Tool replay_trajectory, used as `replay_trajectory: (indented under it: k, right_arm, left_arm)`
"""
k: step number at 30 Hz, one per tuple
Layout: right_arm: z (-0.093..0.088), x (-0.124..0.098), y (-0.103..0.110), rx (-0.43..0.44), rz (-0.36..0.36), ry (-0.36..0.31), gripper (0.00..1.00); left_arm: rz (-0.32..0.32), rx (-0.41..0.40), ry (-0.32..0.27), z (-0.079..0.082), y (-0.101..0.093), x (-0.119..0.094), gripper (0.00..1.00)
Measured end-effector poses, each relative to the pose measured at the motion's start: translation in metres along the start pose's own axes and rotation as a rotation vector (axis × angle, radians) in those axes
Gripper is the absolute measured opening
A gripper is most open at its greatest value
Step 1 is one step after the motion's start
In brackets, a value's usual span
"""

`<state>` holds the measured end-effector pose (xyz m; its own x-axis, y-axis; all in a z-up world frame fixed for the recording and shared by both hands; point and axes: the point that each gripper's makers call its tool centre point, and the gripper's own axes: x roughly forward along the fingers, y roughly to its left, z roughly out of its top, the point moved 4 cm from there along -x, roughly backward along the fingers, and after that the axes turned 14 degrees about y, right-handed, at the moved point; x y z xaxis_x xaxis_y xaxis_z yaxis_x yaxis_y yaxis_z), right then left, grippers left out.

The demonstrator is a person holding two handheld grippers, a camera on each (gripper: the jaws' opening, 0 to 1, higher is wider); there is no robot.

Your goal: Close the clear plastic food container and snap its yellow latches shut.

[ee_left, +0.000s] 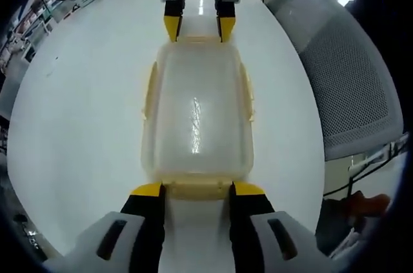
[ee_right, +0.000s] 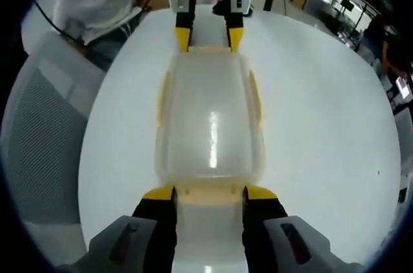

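A wide white round worktop [ee_left: 84, 92] is seen filling most of both views, with a grey mesh chair [ee_left: 348, 73] at the right of the left gripper view. At the centre of each frame a clear plastic food container [ee_left: 197, 118] is set on the worktop, its lid [ee_right: 210, 118] already laid on top; nothing can be made out inside it, though the frosted plastic hides much. Pale yellow latches are seen along its edges: a side latch [ee_left: 150, 89] at the left, another [ee_left: 247, 92] at the right, and an end latch [ee_left: 197, 188] at the bottom centre. The left hand-held gripper [ee_left: 197, 189] is held at the near end in its own view, its jaws apart and straddling that end latch; in the right gripper view it is seen at the top centre. The right hand-held gripper [ee_right: 210, 193] is placed likewise at the opposite end, jaws apart around the far end latch [ee_right: 210, 194]. The latching step appears to be in hand. It would best be done by pressing each end latch squarely down over the rim while the opposite end is steadied, so the container is not slid across the smooth worktop.
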<state>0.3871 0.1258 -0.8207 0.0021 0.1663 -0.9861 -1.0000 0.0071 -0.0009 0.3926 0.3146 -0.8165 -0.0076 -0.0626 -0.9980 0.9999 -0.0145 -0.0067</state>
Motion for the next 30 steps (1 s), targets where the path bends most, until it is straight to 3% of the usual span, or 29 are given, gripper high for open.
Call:
replay_trajectory:
  k: [30]
  right_arm:
    - [0.001,-0.034,-0.004,-0.002,-0.009,-0.033,0.38]
  left_arm:
    - [0.016,0.01,-0.005,0.006,0.005,-0.035,0.38]
